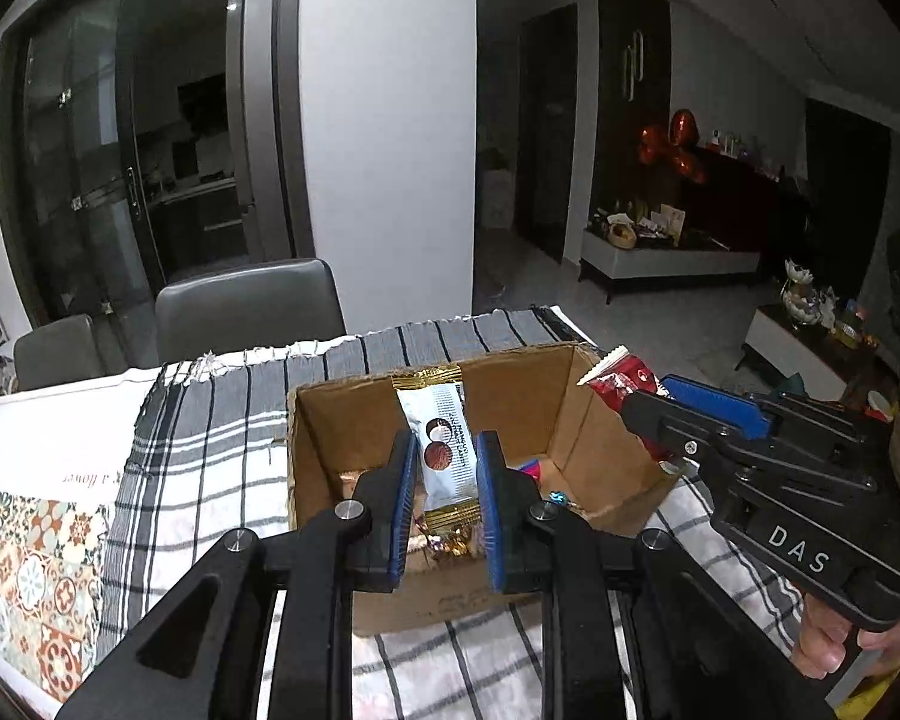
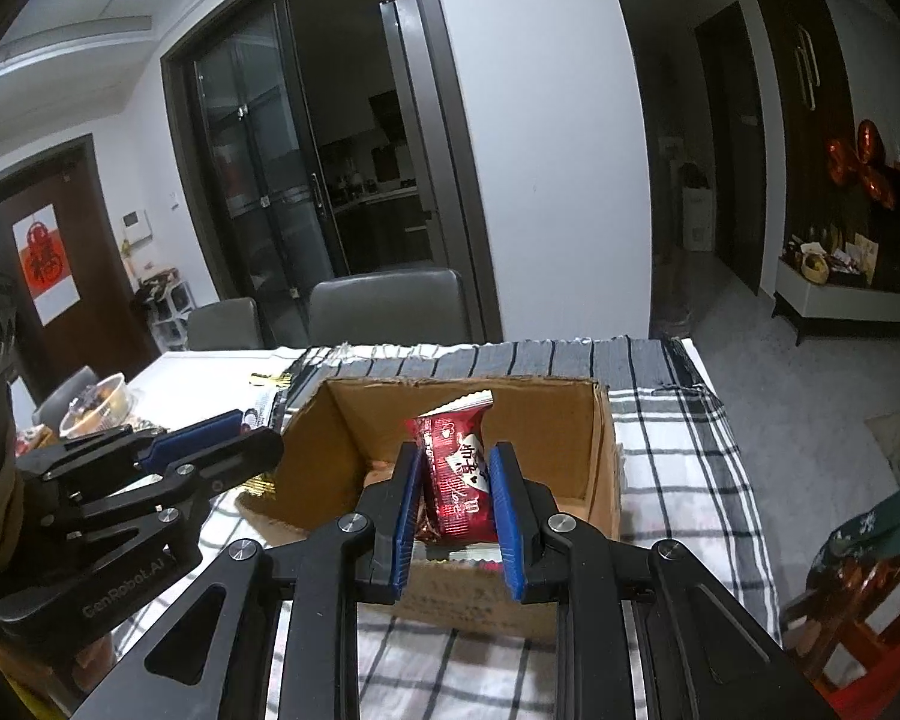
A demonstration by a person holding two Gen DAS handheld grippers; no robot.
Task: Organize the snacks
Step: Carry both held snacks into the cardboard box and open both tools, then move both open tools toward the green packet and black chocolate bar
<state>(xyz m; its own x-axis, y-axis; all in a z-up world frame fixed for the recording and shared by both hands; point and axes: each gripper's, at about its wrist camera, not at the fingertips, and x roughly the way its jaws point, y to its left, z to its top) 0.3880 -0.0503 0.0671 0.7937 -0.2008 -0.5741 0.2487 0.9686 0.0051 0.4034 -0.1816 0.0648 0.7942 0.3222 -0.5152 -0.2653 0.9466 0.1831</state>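
Note:
An open cardboard box (image 1: 594, 438) (image 2: 576, 468) stands on a checked cloth. My left gripper (image 1: 447, 462) is shut on a white and gold snack packet (image 1: 441, 450) and holds it above the box's near side. My right gripper (image 2: 455, 474) is shut on a red snack packet (image 2: 459, 480) over the box; in the left wrist view it comes in from the right with the red packet (image 1: 621, 381) at the box's right wall. Several small wrapped snacks (image 1: 531, 471) lie on the box floor.
The checked cloth (image 2: 678, 456) covers the table, with a patterned mat (image 1: 36, 576) at left. A clear lidded bowl (image 2: 99, 405) stands at far left. Two grey chairs (image 1: 246, 312) stand behind the table. The table's right edge drops to the floor.

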